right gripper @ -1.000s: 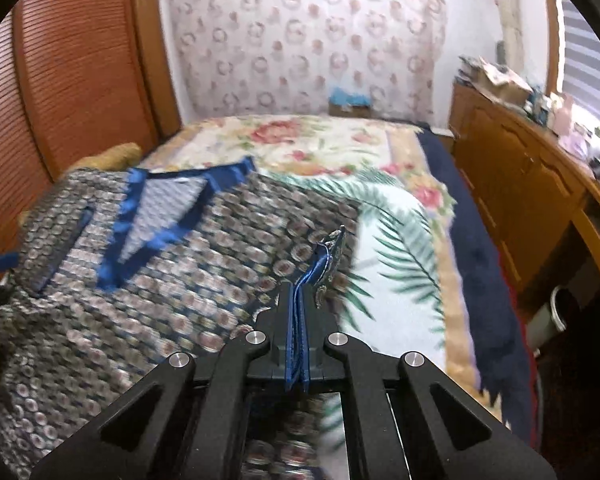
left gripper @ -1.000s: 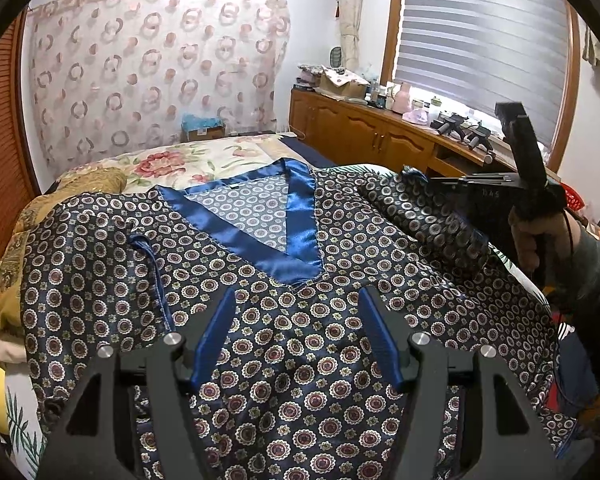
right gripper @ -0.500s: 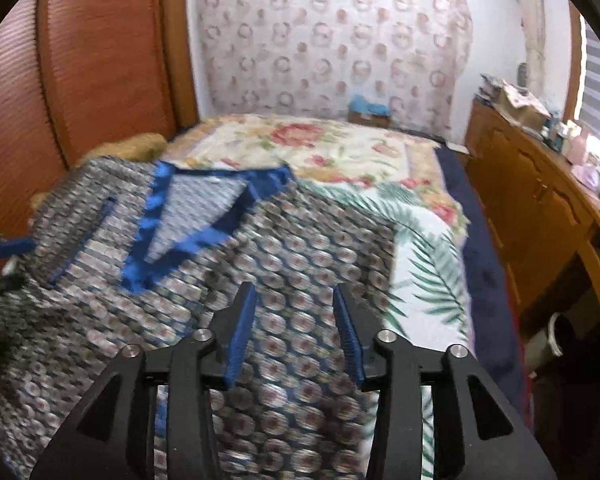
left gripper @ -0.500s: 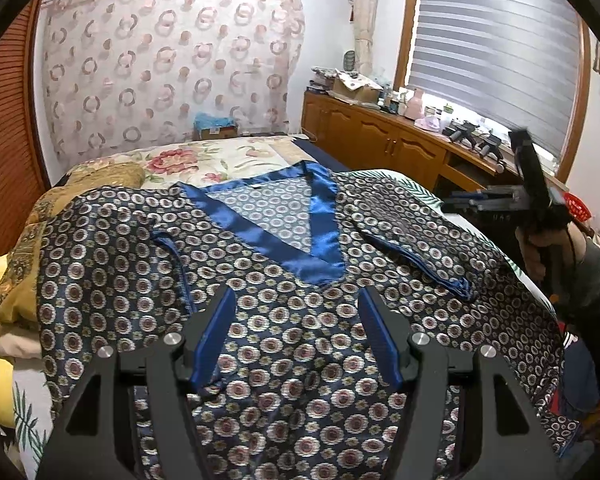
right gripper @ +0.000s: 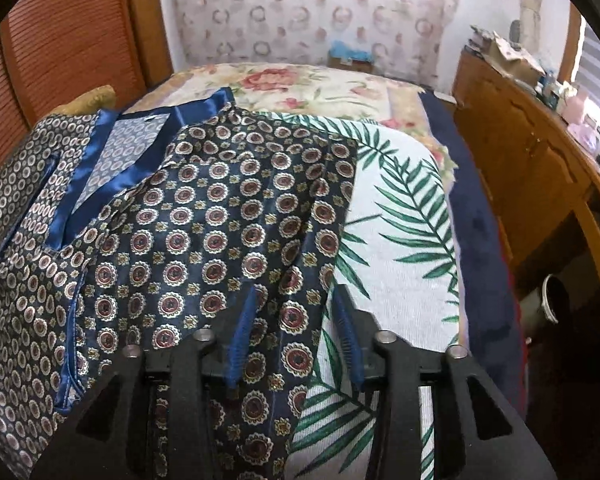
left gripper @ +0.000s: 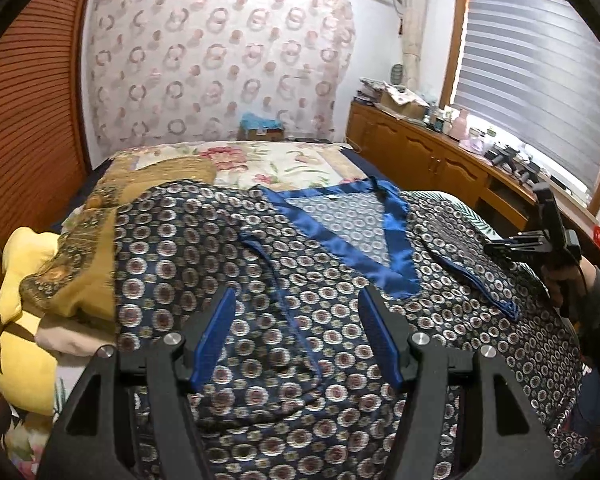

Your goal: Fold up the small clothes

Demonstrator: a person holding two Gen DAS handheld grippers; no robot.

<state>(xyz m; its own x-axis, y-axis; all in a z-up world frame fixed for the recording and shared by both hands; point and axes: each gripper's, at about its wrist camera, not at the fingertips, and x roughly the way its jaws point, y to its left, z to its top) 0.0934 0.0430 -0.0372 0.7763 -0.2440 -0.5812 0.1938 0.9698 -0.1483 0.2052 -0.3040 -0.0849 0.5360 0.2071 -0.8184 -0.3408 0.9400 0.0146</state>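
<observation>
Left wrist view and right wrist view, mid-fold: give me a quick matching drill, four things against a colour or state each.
Things:
1. shirt collar
2. left hand-held gripper
3. leaf-print sheet
4. cabinet

Descriptions:
A. white with green fronds
B. brown wood
C. shiny blue V
D. jaws apart, nothing held

Pairs: 1-C, 2-D, 3-A, 4-B

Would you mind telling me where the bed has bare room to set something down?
The leaf-print sheet between the patterned shirt and the bed's dark blue edge is free, as is the floral cover beyond the collar. The pillow side is crowded.
</observation>
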